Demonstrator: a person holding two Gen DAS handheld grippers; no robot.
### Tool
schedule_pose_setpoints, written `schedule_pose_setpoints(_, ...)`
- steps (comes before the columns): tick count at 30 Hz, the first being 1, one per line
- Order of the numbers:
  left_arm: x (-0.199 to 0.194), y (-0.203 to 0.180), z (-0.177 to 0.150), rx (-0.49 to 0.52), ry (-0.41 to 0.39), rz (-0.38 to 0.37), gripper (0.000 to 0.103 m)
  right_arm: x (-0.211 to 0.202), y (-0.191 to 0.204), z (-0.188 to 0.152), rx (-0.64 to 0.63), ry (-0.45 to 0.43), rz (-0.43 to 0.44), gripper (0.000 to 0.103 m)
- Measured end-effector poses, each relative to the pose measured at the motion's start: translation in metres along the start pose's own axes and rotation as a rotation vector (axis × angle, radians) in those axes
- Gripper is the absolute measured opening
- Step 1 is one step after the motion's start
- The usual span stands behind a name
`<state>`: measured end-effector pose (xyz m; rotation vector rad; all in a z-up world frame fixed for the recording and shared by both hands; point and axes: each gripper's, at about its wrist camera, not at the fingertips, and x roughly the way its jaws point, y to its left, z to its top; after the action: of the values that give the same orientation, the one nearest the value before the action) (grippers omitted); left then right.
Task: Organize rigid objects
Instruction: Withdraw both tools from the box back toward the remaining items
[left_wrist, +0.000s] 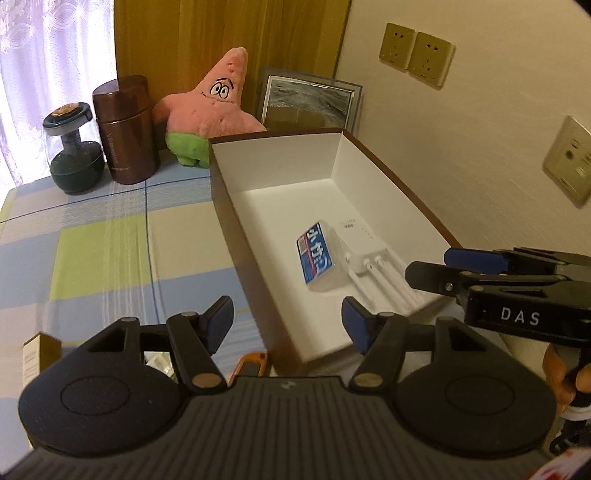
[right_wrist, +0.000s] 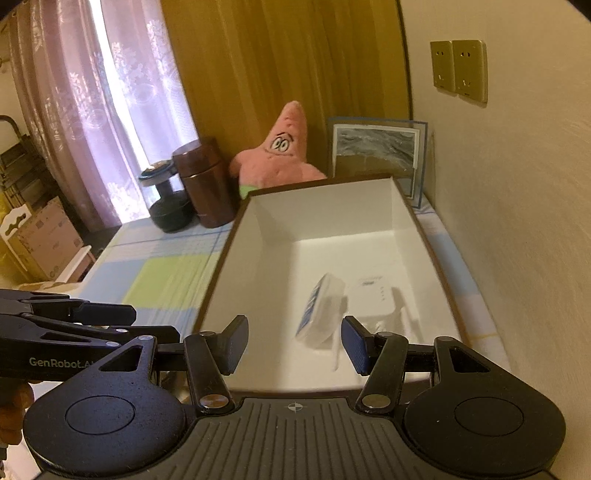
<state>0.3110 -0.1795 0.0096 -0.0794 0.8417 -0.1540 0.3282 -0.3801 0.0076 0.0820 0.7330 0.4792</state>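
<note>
A white box with a brown rim (left_wrist: 240, 236) (right_wrist: 218, 273) stands on the checked cloth by the wall. Inside it lie a small white pack with a blue label (left_wrist: 317, 256) (right_wrist: 317, 310) and a white router with antennas (left_wrist: 369, 254) (right_wrist: 373, 295). My left gripper (left_wrist: 288, 325) is open and empty, above the box's near left corner. My right gripper (right_wrist: 293, 345) is open and empty, above the box's near end; it also shows at the right edge of the left wrist view (left_wrist: 480, 273).
A pink star plush (left_wrist: 214, 107) (right_wrist: 280, 151), a brown canister (left_wrist: 125, 129) (right_wrist: 207, 184) and a dark glass jar (left_wrist: 72, 147) (right_wrist: 166, 199) stand at the back. A framed picture (left_wrist: 310, 103) leans on the wall. An orange item (left_wrist: 251, 363) and a small carton (left_wrist: 38, 354) lie near me.
</note>
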Motion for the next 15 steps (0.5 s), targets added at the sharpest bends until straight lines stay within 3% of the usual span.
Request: schedule_pose_setpoints(15, -0.07, 0.061, -0.064, -0.014, -0.009, 0.058, 0.061, -0.021, 0.067, -0.041, -0.008, 0.036, -0.014, 0.053)
